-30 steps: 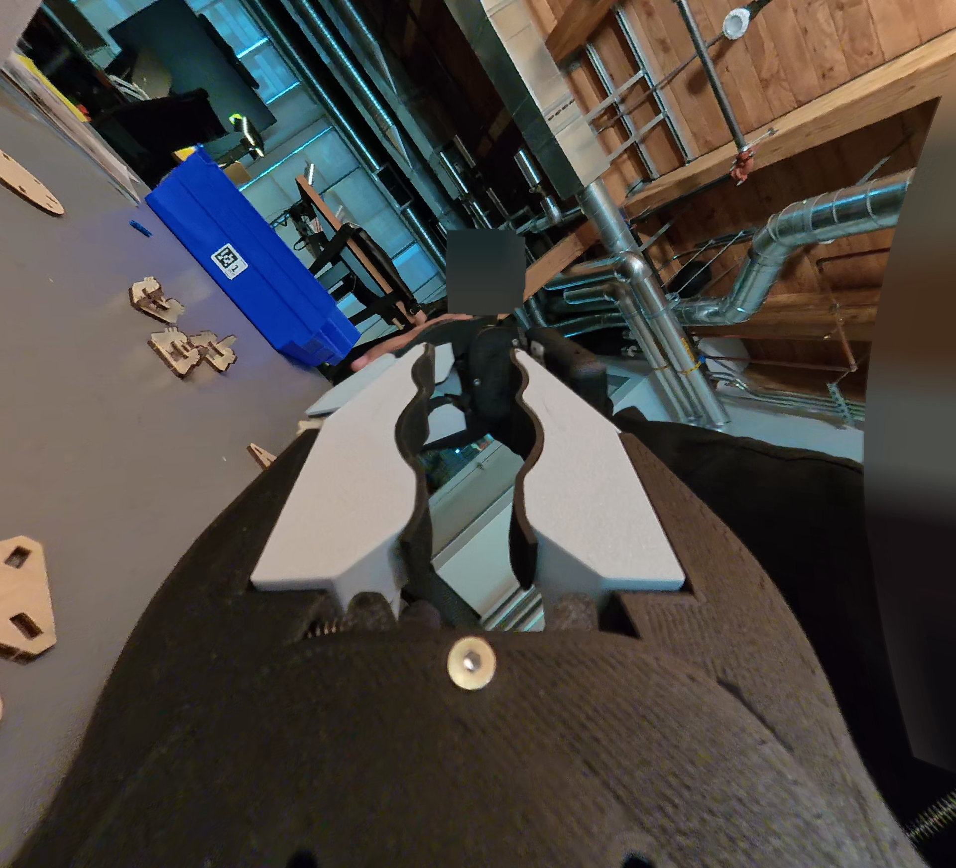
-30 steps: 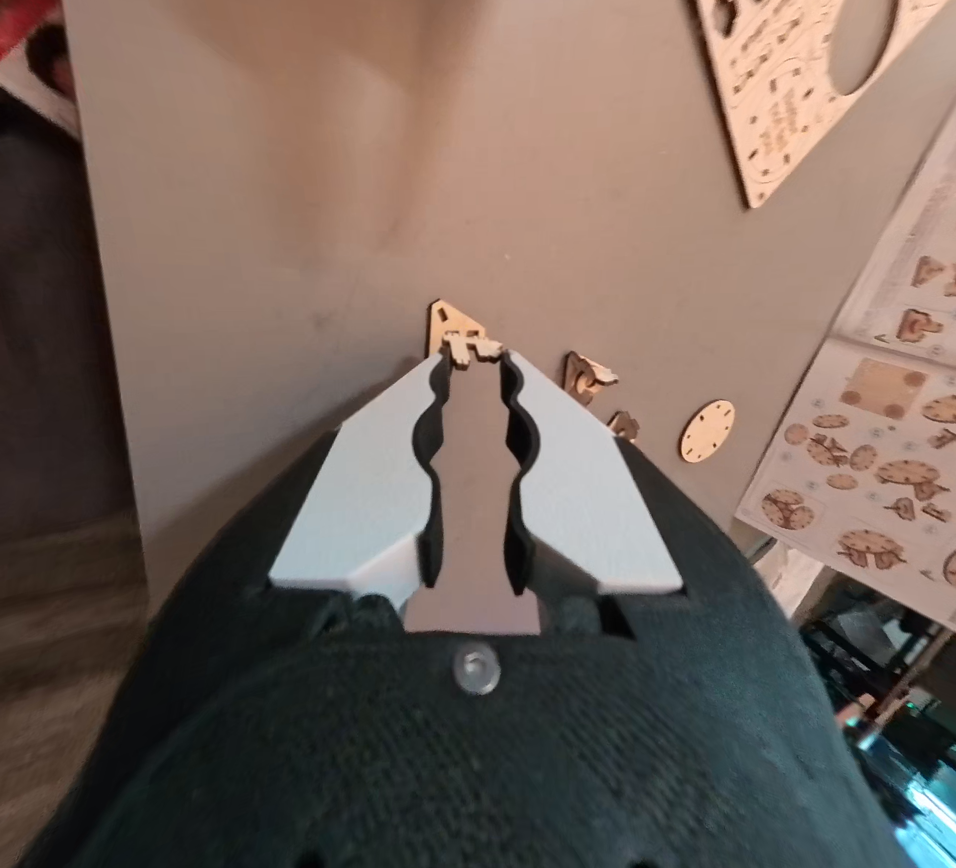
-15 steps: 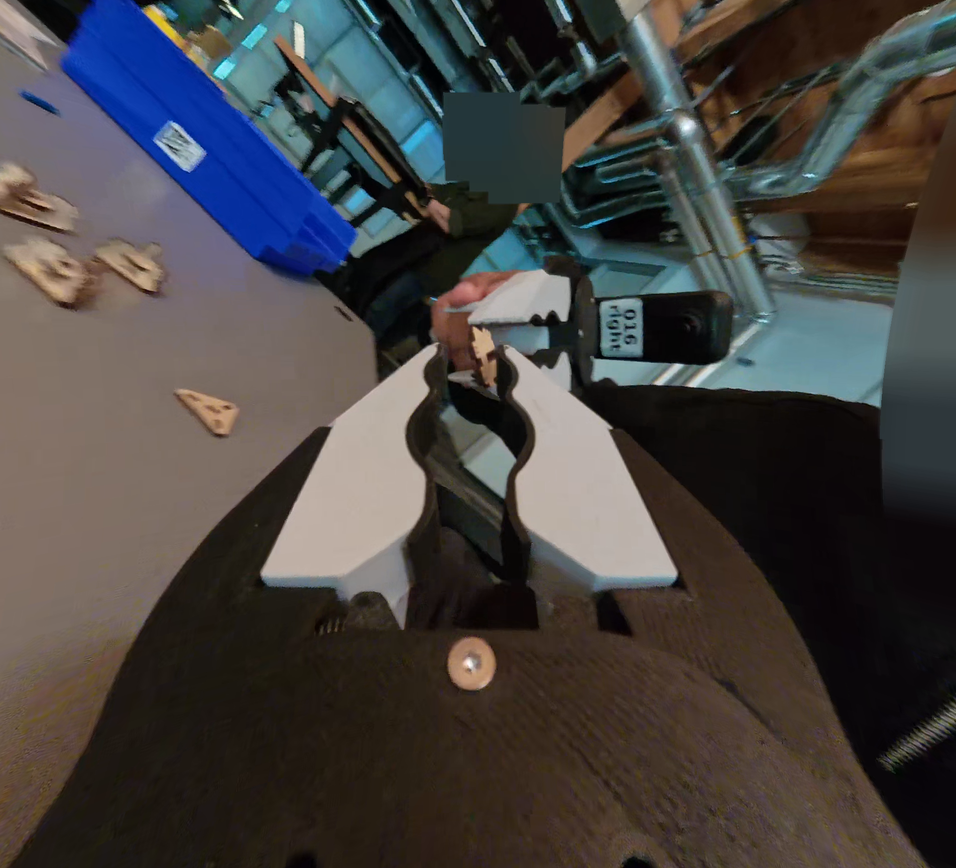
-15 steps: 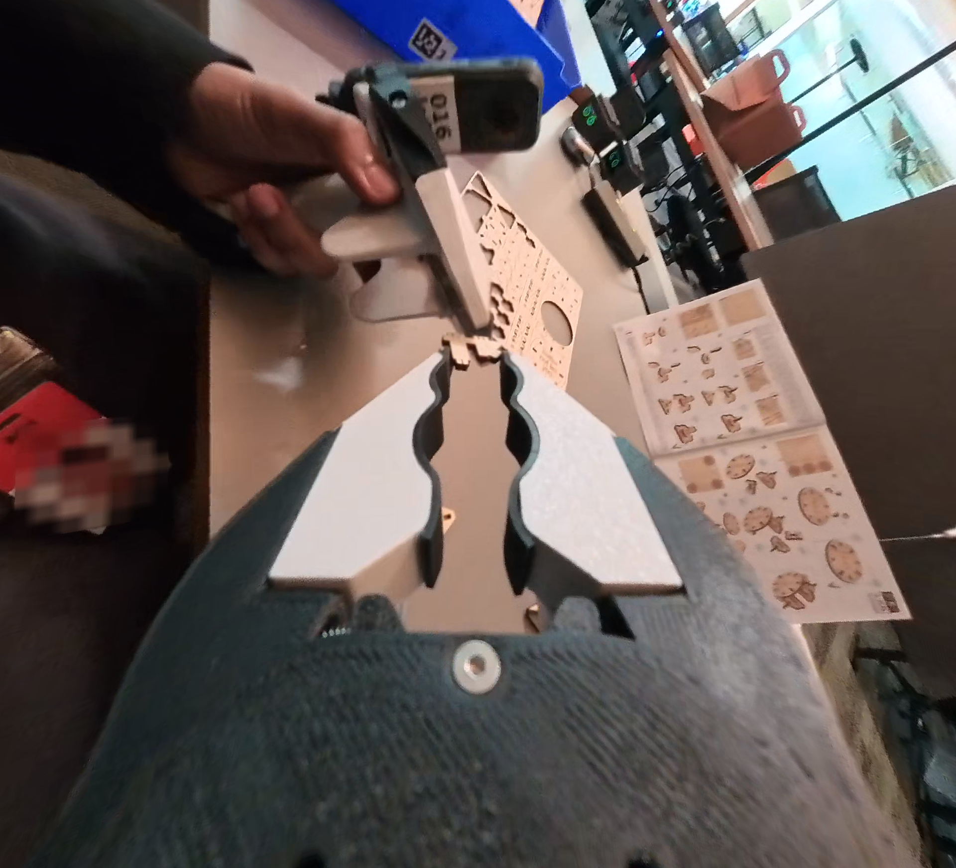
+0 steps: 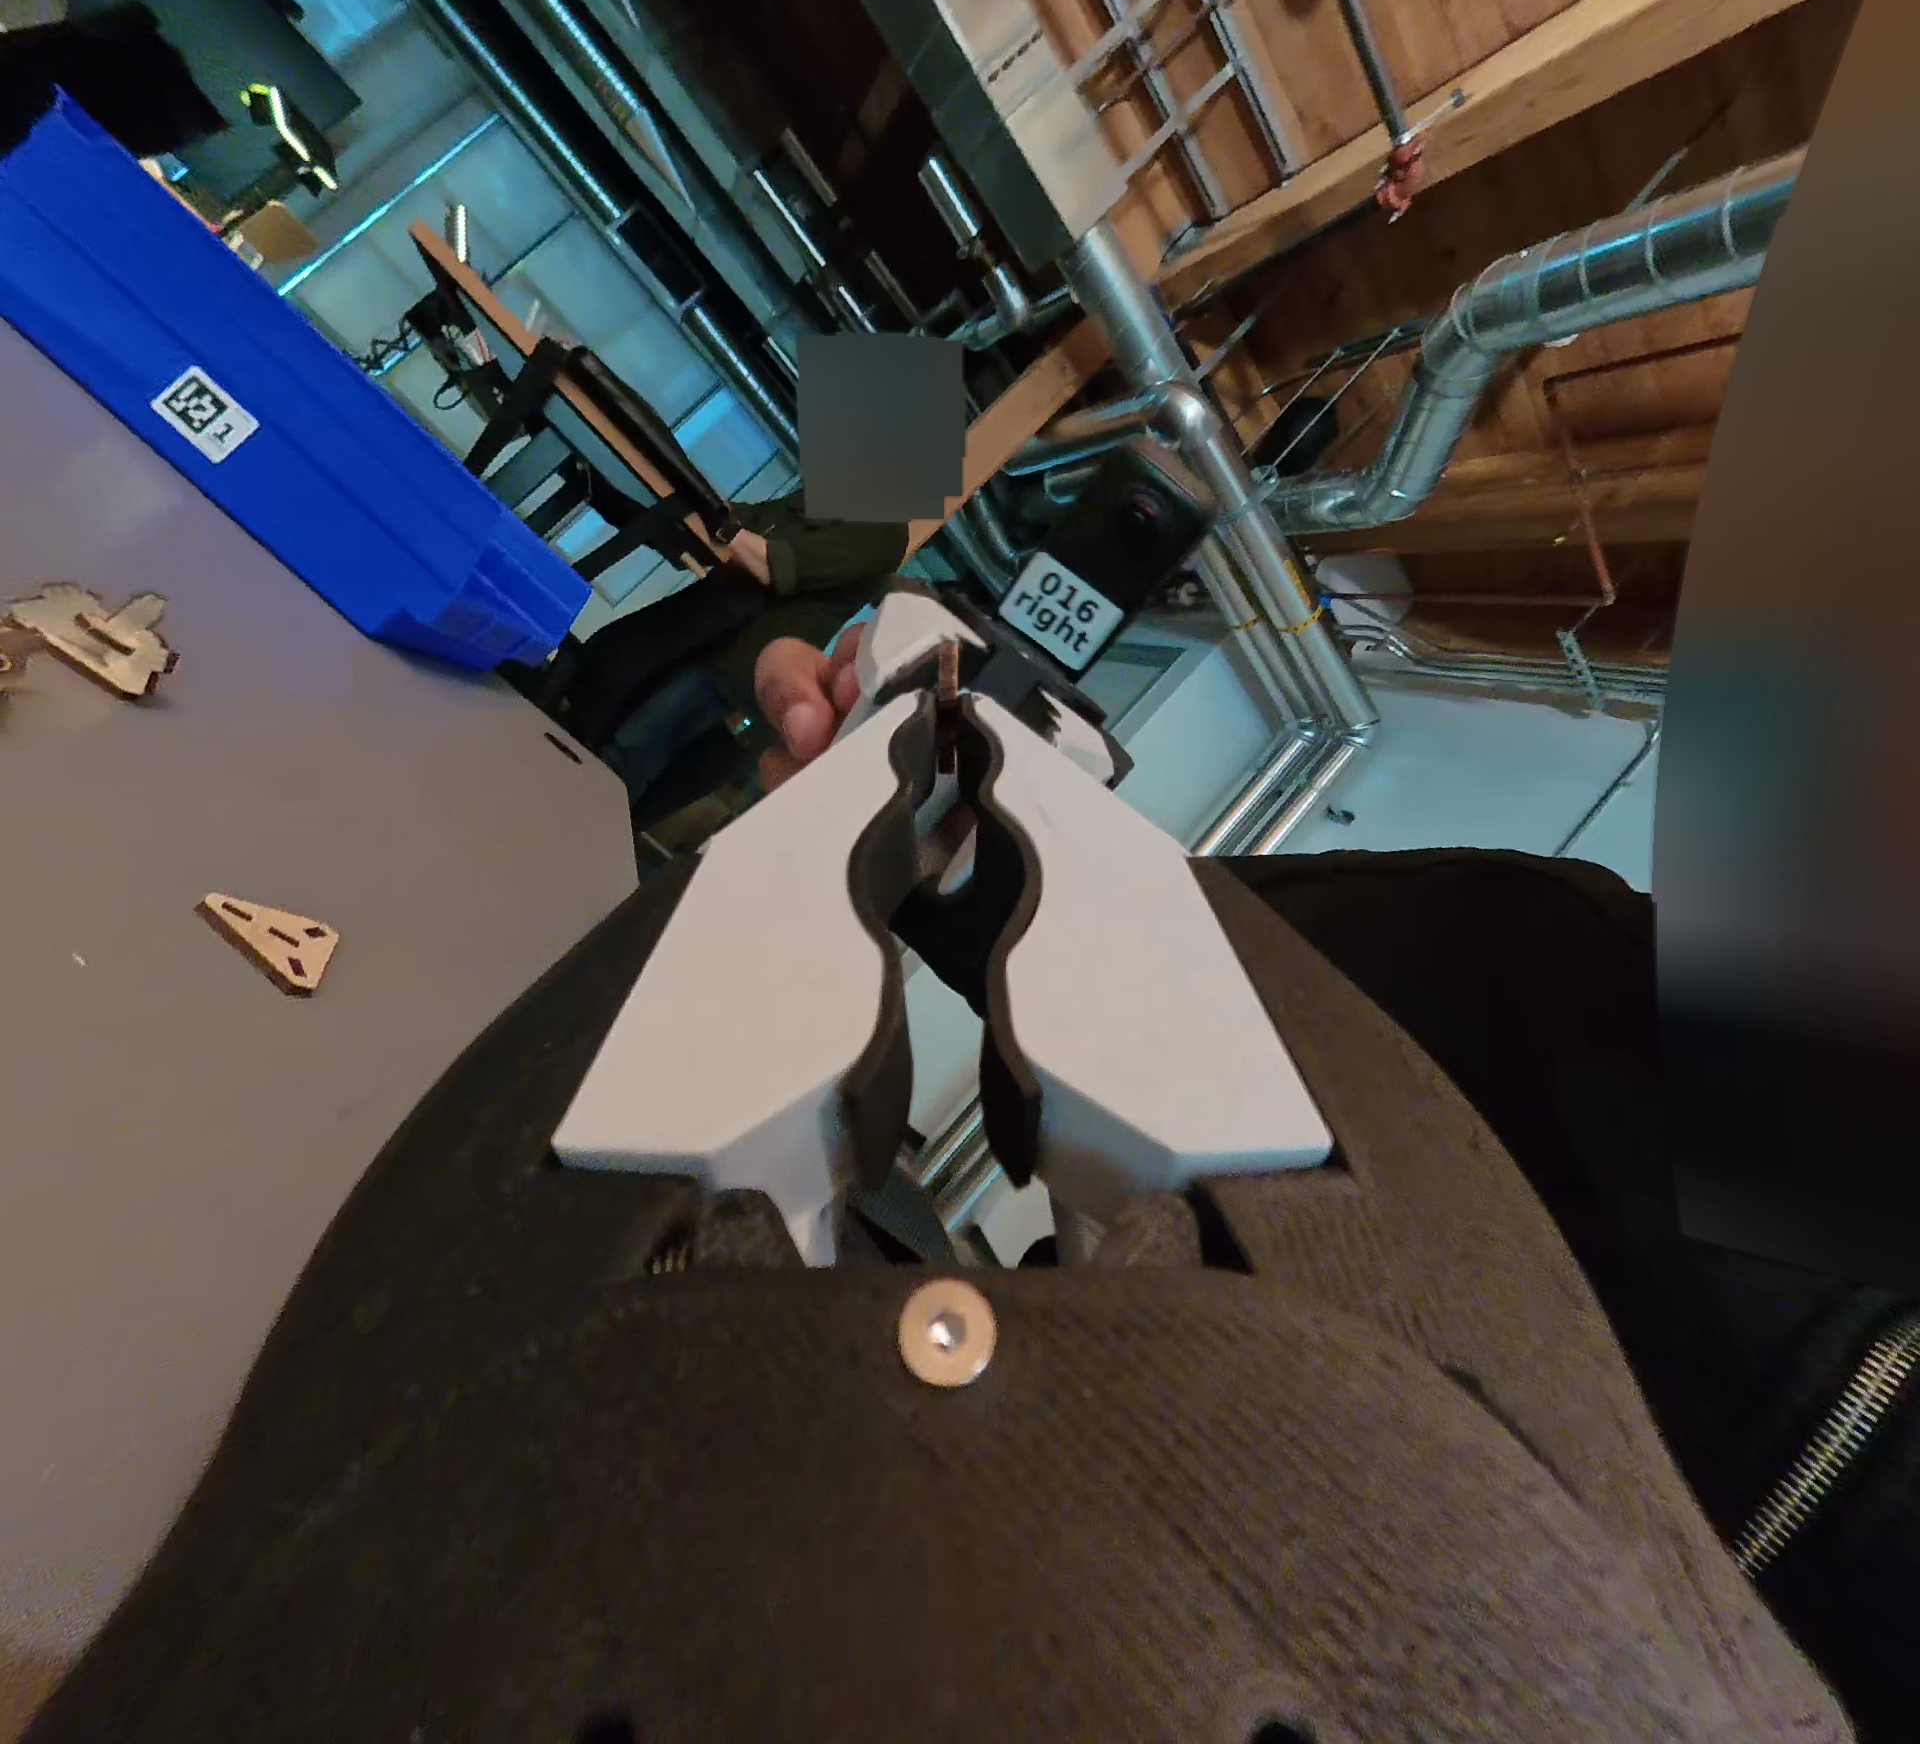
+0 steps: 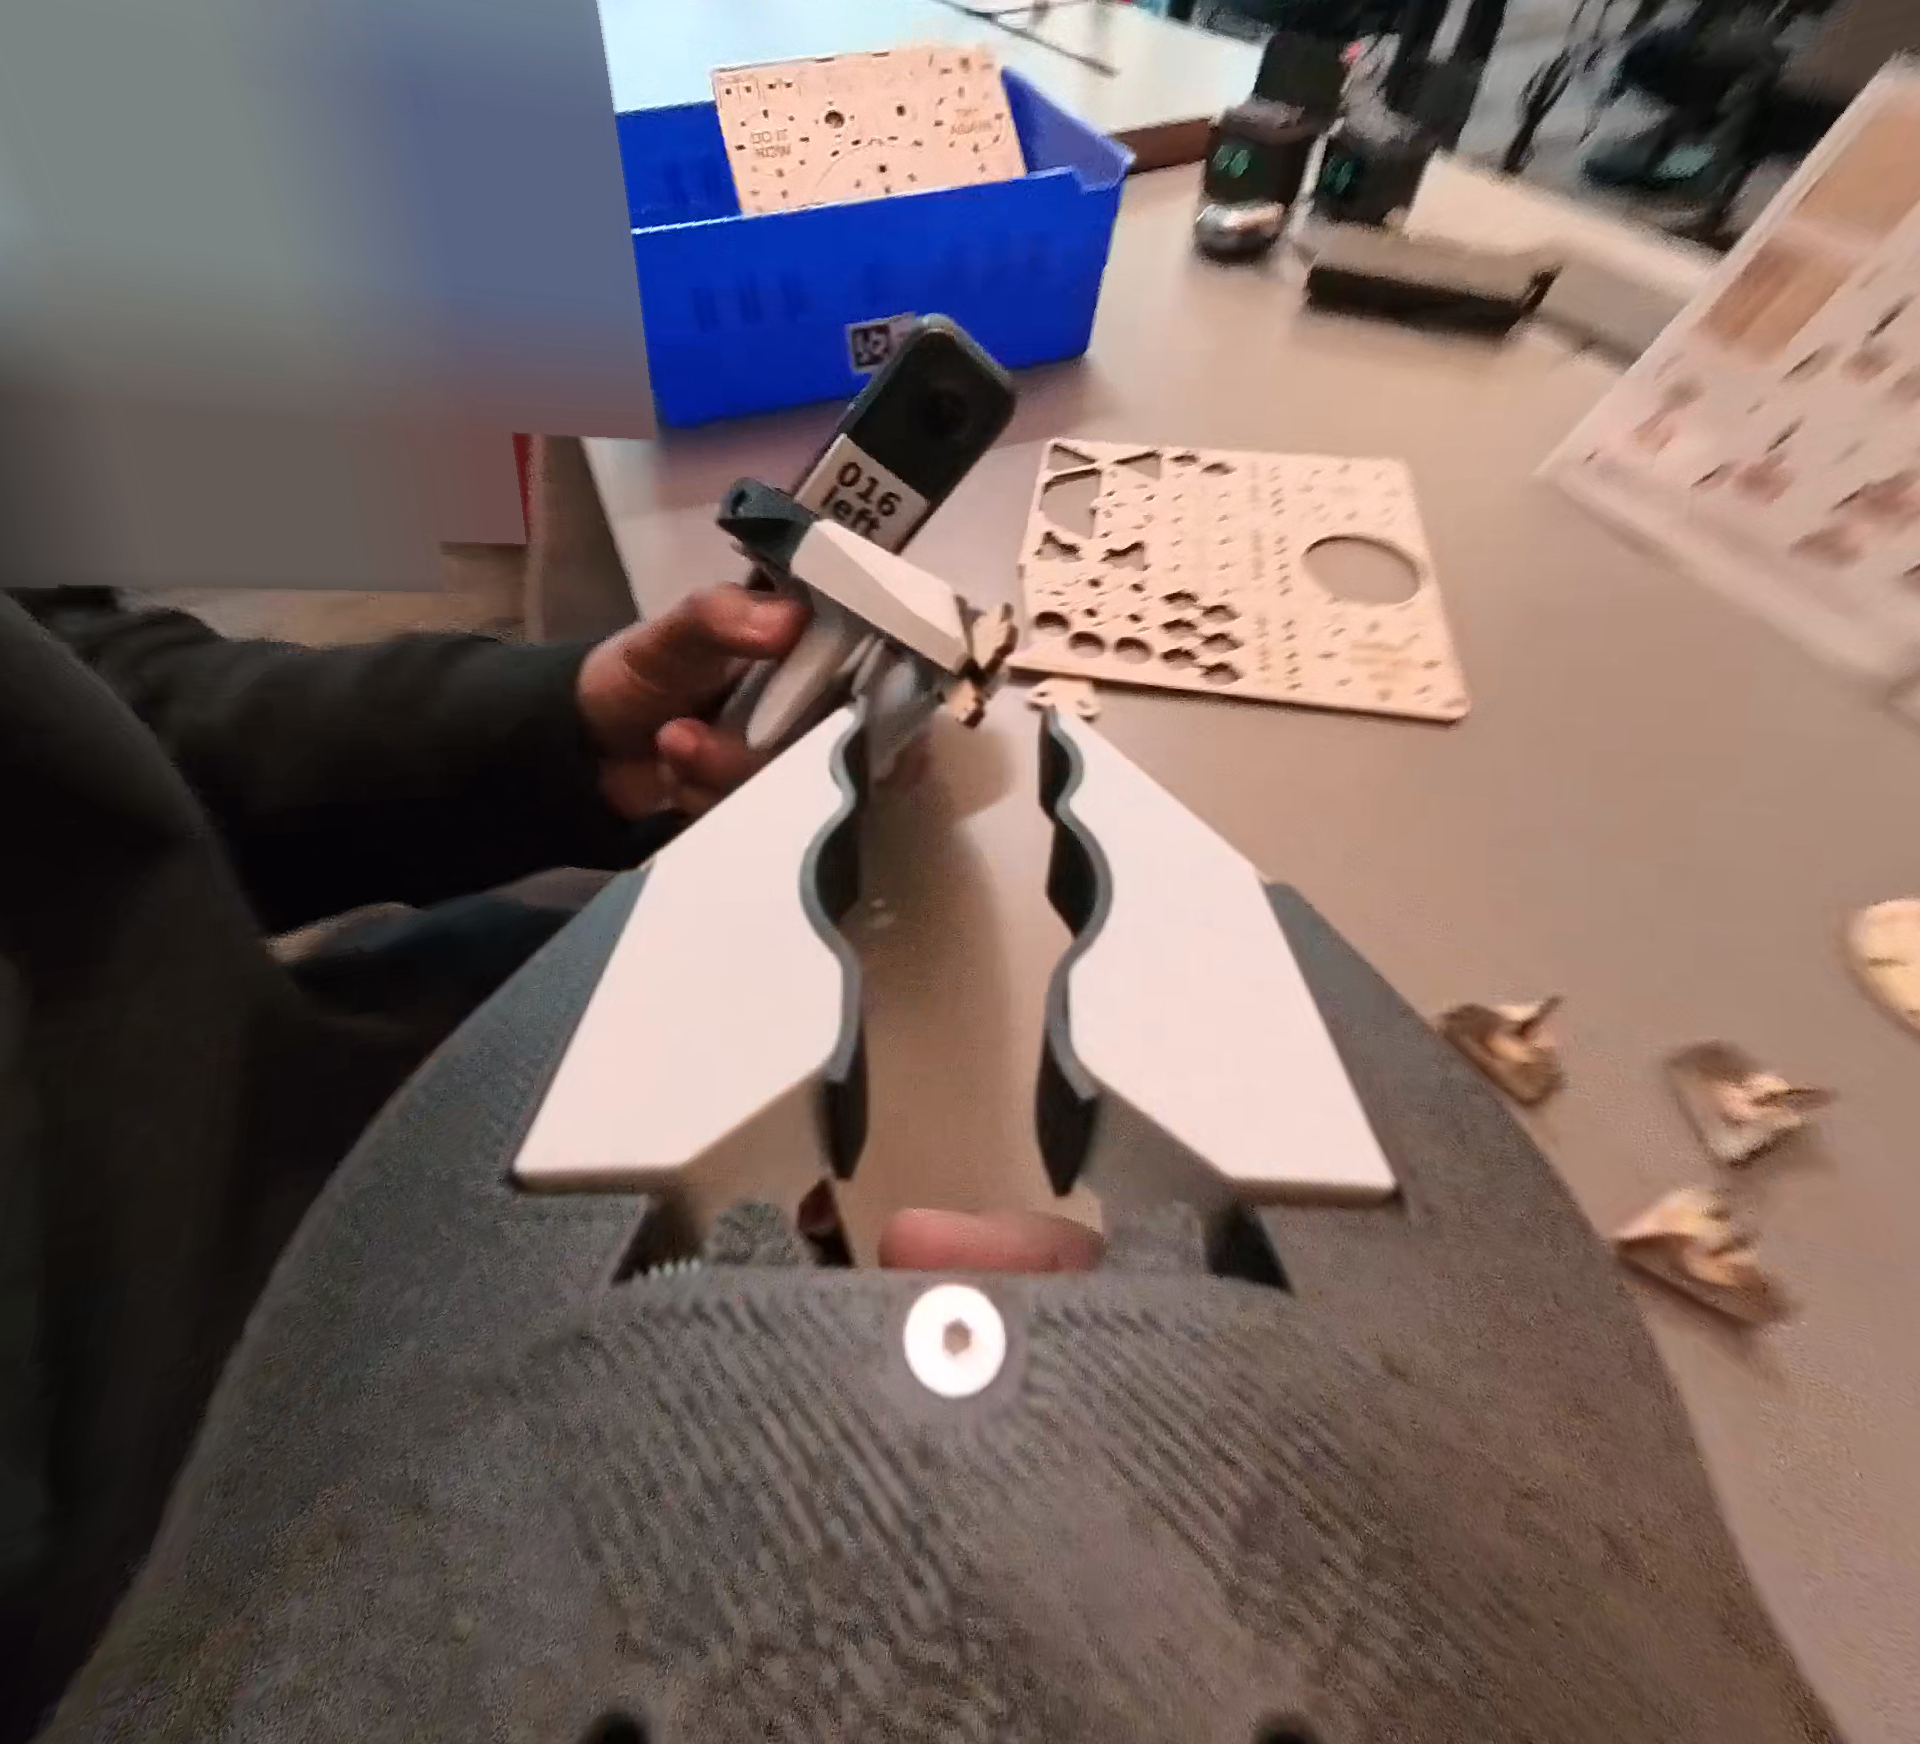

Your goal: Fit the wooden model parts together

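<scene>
- Left gripper [image 5: 943,707] has its fingers clamped on a small wooden piece [image 6: 982,668], held in the air above the grey desk [image 6: 1455,863].
- Right gripper [image 6: 951,728] sits just beside the piece, fingers apart, holding nothing.
- Punched-out plywood sheet [image 6: 1340,655] lies flat behind them.

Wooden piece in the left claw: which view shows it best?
The right wrist view. There the wooden piece shows its flat side and notched outline, sticking out of the shut left claw. The left wrist view shows the piece edge-on only, a thin strip pinched between the fingertips.
</scene>
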`<state>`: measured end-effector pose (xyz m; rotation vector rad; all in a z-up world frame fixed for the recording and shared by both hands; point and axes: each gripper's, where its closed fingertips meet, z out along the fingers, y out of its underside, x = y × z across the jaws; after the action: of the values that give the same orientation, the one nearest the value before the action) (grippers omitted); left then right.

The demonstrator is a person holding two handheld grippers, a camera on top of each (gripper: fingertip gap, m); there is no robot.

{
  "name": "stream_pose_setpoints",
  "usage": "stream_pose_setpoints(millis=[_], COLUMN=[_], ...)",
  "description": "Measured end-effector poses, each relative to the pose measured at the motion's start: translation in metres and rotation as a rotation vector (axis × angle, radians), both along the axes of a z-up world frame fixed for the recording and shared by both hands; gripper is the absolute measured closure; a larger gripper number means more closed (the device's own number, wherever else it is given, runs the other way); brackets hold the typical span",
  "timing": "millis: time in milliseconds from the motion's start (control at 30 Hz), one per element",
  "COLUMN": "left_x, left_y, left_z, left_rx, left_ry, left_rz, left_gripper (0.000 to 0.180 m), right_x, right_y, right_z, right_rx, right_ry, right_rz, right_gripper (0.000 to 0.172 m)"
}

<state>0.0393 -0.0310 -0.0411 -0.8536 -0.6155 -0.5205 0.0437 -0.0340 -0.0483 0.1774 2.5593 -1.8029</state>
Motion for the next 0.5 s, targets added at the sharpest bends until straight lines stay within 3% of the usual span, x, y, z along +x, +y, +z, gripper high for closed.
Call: stream_pose_setpoints(millis=[67,133,267,367,433,500], left_x=[0.001,0.002,-0.001,-0.009,-0.017,-0.022], left_y=[0.0,0.0,-0.004,-0.007,-0.012,-0.027], left_z=[0.001,0.002,-0.003,-0.008,-0.014,-0.014], left_rx=[0.007,0.018,-0.014,-0.112,-0.212,-0.258], left_ry=[0.006,0.011,0.009,0.024,0.034,0.05], left_rz=[-0.006,-0.005,0.031,0.139,0.239,0.328], left_gripper=[0.178,0.178,0.179,0.177,0.153,0.158], right_x=[0.003,-0.002,-0.005,-0.013,-0.024,-0.042], right_y=[-0.006,-0.01,-0.013,-0.015,-0.016,-0.013], right_z=[-0.001,0.0,-0.007,-0.011,-0.018,-0.026], right_rx=[-0.003,-0.005,0.076,0.135,0.197,0.274], right_ry=[-0.1,-0.137,-0.158,-0.167,-0.145,-0.118], right_rz=[0.008,-0.016,0.016,0.01,-0.024,-0.075], right_gripper=[0.143,0.162,0.164,0.165,0.171,0.171])
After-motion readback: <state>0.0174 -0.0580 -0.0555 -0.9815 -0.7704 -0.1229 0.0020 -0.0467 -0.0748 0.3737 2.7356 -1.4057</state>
